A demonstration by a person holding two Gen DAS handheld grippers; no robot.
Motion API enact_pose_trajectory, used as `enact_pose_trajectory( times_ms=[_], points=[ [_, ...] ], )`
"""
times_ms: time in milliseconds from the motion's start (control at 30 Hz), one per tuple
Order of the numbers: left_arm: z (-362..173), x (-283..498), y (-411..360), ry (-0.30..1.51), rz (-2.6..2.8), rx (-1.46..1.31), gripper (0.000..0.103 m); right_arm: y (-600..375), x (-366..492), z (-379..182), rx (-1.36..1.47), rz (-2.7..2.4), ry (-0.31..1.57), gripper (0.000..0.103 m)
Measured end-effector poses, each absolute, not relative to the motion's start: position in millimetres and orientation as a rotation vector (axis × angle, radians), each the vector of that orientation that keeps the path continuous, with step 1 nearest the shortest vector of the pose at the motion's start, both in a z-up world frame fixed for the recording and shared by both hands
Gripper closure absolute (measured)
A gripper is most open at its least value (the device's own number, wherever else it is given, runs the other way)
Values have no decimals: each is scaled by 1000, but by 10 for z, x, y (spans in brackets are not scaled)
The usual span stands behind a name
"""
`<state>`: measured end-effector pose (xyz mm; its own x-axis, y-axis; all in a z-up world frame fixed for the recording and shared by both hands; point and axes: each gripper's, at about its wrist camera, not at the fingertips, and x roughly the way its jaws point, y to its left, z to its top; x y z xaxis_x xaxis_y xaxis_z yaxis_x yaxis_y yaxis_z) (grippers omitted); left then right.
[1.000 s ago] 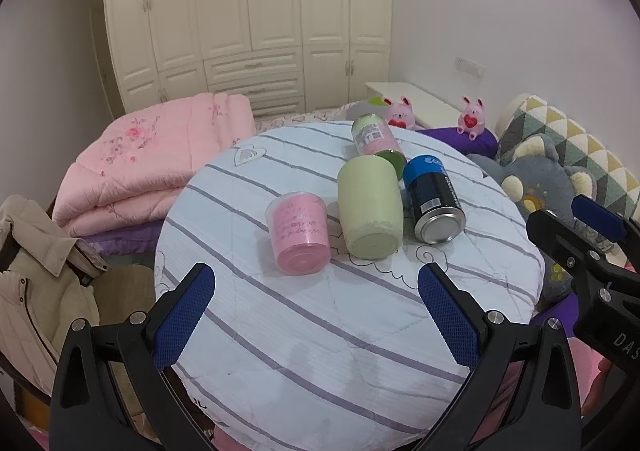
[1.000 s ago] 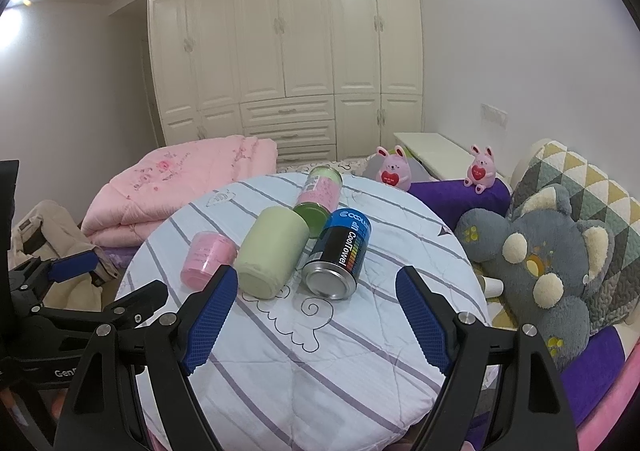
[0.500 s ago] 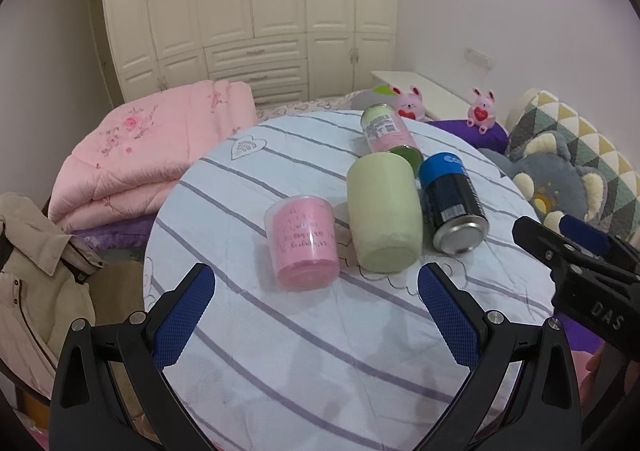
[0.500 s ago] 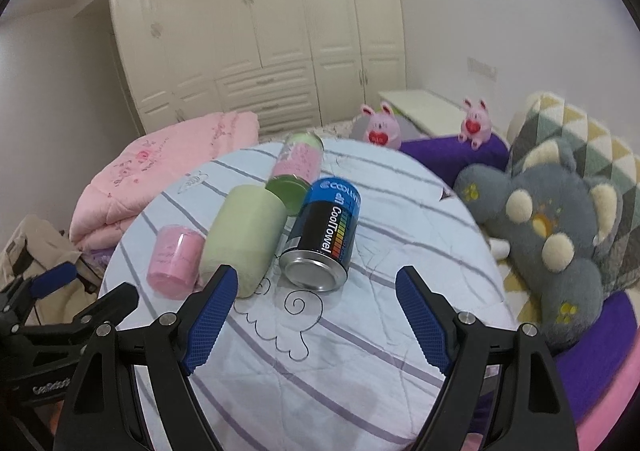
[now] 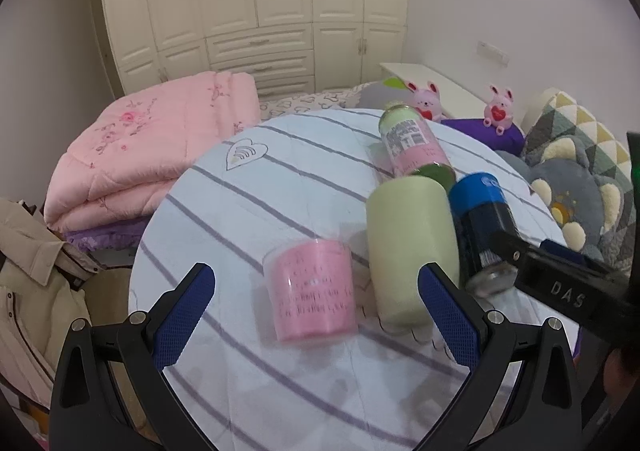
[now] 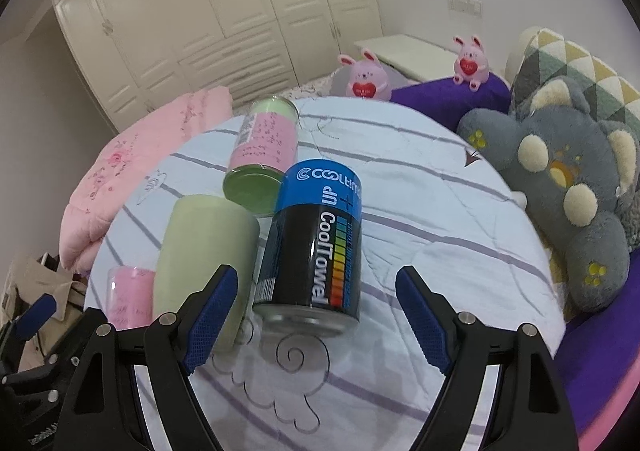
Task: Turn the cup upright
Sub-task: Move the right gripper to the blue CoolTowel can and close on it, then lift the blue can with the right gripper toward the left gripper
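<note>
Several containers lie on their sides on the round striped table: a pink translucent cup, a pale green cup, a blue-black CoolTowel can and a pink-green bottle. My left gripper is open, its fingers either side of the pink cup and just short of it. In the right wrist view the can lies centred in front of my open right gripper, with the green cup to its left and the pink cup beyond that. The right gripper's finger also shows in the left wrist view.
A folded pink quilt lies behind the table on the left, a beige jacket at far left. A grey plush bear, patterned pillow and two pink bunny toys sit on the right. White wardrobes stand behind.
Both grippers have moved forward and down toward the table; the pink cup and the can now loom larger between their fingers. The containers have not moved.
</note>
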<state>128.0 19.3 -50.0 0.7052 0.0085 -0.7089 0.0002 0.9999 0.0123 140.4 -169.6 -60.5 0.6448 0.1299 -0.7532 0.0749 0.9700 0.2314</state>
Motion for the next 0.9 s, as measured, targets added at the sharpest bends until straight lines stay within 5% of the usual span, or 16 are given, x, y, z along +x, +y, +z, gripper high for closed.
enact_pose_trajectory(
  times_ms=[467,600,900],
  points=[
    [-550,1528,313,814,7,-15,0,-1713,1712,-940,341,39,1006,21],
    [-532,1516,345,812,9,-23,0,-1743,1700,-939,386,86,996,35],
    [-444,1317,368,800,2,-35,0,-1750,1488,-892,414,96,1010,35]
  ],
)
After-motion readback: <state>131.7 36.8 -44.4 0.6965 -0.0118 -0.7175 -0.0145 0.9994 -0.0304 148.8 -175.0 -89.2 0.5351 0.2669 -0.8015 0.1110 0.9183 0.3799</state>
